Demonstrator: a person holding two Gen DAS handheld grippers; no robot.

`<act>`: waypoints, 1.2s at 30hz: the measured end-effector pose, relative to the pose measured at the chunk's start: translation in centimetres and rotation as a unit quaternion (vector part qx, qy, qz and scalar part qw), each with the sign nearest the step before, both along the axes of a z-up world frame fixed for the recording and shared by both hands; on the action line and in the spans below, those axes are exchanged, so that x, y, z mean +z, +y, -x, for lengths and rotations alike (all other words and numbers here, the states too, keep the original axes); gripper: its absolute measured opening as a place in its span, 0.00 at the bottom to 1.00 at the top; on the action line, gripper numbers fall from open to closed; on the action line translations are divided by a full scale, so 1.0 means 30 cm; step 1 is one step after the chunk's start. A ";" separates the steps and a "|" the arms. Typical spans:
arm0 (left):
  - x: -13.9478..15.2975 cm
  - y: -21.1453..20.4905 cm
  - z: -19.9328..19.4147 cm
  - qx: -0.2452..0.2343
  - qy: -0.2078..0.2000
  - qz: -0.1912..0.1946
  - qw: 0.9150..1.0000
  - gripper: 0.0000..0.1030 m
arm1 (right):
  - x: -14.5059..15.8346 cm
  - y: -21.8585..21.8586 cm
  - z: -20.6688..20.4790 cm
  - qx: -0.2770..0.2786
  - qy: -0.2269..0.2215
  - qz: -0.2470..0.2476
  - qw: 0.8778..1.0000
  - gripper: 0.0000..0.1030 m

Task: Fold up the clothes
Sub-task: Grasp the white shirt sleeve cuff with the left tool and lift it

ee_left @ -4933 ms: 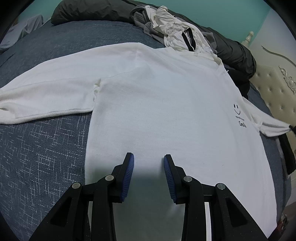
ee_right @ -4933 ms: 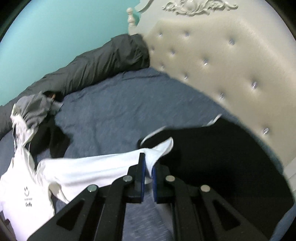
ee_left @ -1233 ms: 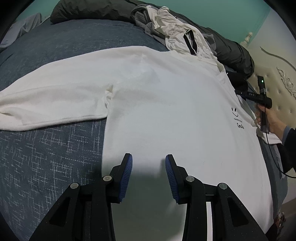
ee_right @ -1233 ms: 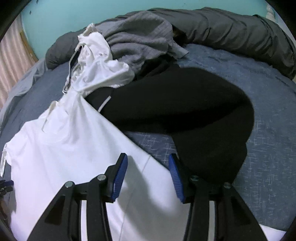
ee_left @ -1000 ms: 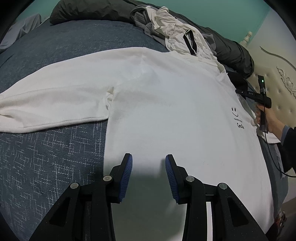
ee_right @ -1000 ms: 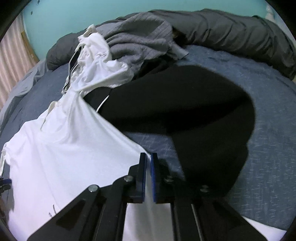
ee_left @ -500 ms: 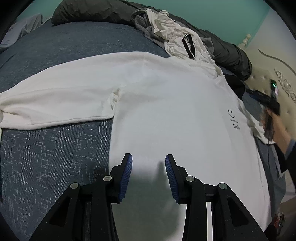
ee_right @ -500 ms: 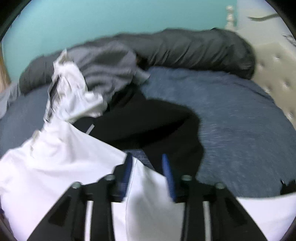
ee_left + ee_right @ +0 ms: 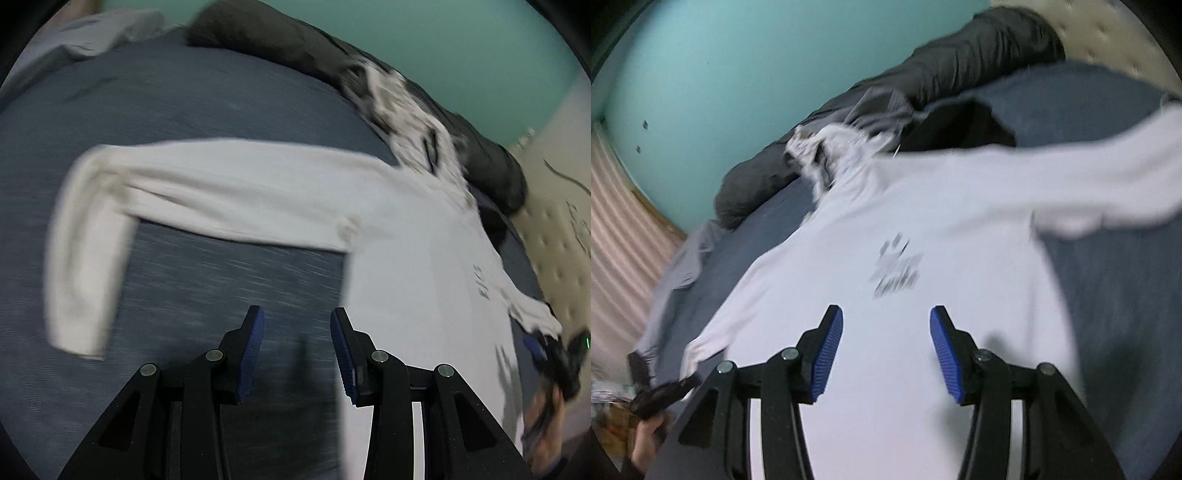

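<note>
A white long-sleeved shirt (image 9: 417, 266) lies spread flat on the dark blue bed, with small black print on the chest (image 9: 895, 271). Its left sleeve (image 9: 207, 192) stretches out and bends down at the cuff (image 9: 81, 280). Its other sleeve (image 9: 1108, 177) reaches toward the headboard. My left gripper (image 9: 297, 350) is open and empty, above bare bedding just beside the shirt's side edge. My right gripper (image 9: 884, 350) is open and empty above the shirt's body, below the print. Both views are motion-blurred.
A pile of white and grey clothes (image 9: 402, 107) and a dark grey duvet roll (image 9: 266, 40) lie along the far side by the teal wall. A black garment (image 9: 960, 125) lies near the collar. The cream tufted headboard (image 9: 554, 251) is on the right.
My left gripper has swung left, off the shirt body and over bare bedding. My right gripper has let go of the shoulder edge, opened wide and pulled back over the chest.
</note>
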State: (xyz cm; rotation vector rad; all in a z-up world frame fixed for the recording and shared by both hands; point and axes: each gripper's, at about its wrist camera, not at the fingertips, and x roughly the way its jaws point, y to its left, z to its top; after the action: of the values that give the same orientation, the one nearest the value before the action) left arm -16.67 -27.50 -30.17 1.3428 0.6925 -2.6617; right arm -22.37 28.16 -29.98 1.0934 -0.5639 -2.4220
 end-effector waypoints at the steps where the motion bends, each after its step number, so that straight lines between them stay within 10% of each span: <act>1: 0.011 -0.043 -0.020 0.013 -0.002 0.006 1.000 0.44 | 0.000 -0.016 -0.029 0.004 0.000 0.007 1.000 0.49; 12: -0.037 -0.382 -0.133 0.123 -0.075 0.045 0.988 0.44 | -0.011 -0.161 -0.094 0.047 0.011 0.041 0.998 0.49; 17: -0.083 -0.367 -0.101 0.108 -0.092 0.040 0.989 0.43 | -0.061 -0.150 -0.095 0.042 -0.001 0.042 0.998 0.49; 21: -0.049 -0.315 -0.071 0.077 -0.089 0.078 0.990 0.07 | -0.063 -0.131 -0.092 0.033 0.005 0.048 0.998 0.49; 36: 0.084 -0.363 -0.023 0.030 -0.123 0.182 0.975 0.05 | -0.072 -0.111 -0.088 0.029 -0.003 0.060 0.998 0.49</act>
State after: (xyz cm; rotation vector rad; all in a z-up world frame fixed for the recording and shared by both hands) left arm -15.97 -38.38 -27.65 1.4753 0.1999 -2.3641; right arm -19.73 24.84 -32.14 1.0514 -0.6611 -2.3038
